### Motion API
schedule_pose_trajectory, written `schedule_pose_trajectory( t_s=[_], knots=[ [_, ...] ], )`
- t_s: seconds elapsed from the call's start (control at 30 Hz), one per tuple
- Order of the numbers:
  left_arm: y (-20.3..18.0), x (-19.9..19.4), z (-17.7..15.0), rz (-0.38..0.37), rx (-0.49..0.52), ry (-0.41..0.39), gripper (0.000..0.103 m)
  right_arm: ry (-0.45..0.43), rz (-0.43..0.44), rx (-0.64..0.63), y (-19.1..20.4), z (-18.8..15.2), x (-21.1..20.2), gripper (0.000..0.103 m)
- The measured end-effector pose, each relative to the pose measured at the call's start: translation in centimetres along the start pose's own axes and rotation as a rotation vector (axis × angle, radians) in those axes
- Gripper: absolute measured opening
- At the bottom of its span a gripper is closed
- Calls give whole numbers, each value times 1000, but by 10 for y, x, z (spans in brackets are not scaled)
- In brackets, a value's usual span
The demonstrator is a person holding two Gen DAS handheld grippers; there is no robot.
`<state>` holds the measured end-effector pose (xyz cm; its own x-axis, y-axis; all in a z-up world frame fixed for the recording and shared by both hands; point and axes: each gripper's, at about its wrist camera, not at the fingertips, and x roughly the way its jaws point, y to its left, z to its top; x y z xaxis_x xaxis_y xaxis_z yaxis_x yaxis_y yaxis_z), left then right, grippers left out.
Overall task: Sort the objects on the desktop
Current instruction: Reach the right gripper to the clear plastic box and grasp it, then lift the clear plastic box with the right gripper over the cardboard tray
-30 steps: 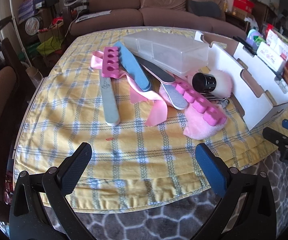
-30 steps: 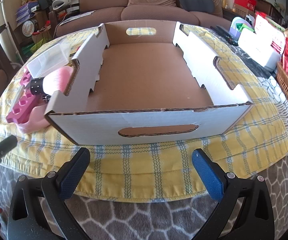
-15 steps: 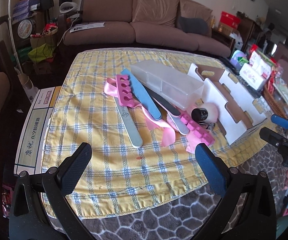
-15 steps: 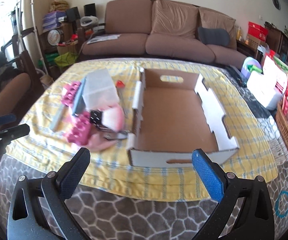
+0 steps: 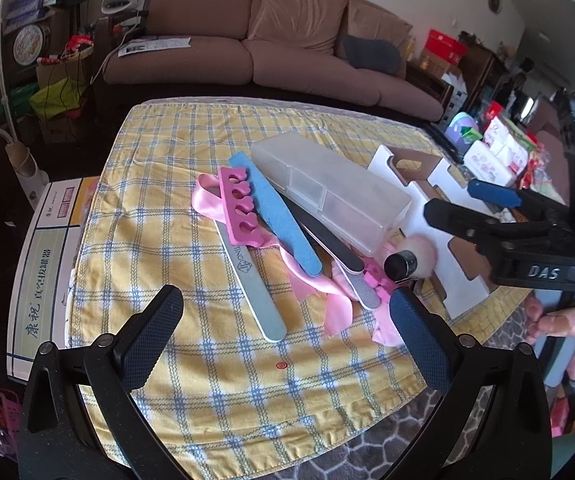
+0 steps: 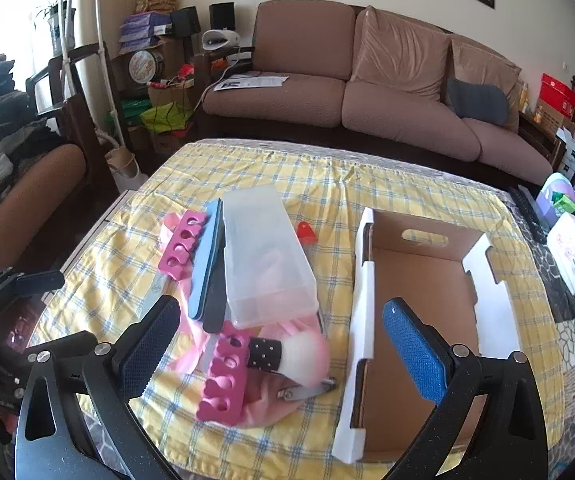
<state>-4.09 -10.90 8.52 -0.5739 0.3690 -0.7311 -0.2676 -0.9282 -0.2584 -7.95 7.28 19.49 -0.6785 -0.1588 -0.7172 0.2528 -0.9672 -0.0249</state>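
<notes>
Both the left tool (image 5: 285,338) and right tool (image 6: 281,346) hang spread and empty off the worktop's near edge, nail files (image 5: 253,280) and toe separators (image 6: 223,380) heaped beside the empty cardboard box (image 6: 419,320), presumably awaiting sorting.

- The left wrist view looks from above the table's near-left edge, facing far and right across the yellow checked cloth (image 5: 159,240).
- The right wrist view sits above the near edge, facing the sofa (image 6: 367,92).
- Both share the clear plastic case (image 5: 327,196) and cardboard tray (image 6: 419,300).
</notes>
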Motion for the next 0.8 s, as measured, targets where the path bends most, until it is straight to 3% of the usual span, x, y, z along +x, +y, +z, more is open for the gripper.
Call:
schedule_pose_trajectory(
  t_s=[0.3, 0.5, 0.53, 0.63, 0.8],
  knots=[
    [30, 14, 6, -129, -187, 55, 103, 115, -33, -140, 13, 9, 64, 102],
    [25, 14, 10, -167, -196, 41, 103, 199, -49, -230, 15, 9, 90, 101],
    [24, 15, 10, -172, -195, 45, 103, 211, -38, -237, 15, 9, 92, 100],
    [21, 20, 10, -187, -200, 60, 103, 252, 17, -236, 12, 8, 98, 77],
    [30, 33, 4, -283, -288, 100, 103, 218, 40, -181, 8, 7, 88, 74]
  ],
)
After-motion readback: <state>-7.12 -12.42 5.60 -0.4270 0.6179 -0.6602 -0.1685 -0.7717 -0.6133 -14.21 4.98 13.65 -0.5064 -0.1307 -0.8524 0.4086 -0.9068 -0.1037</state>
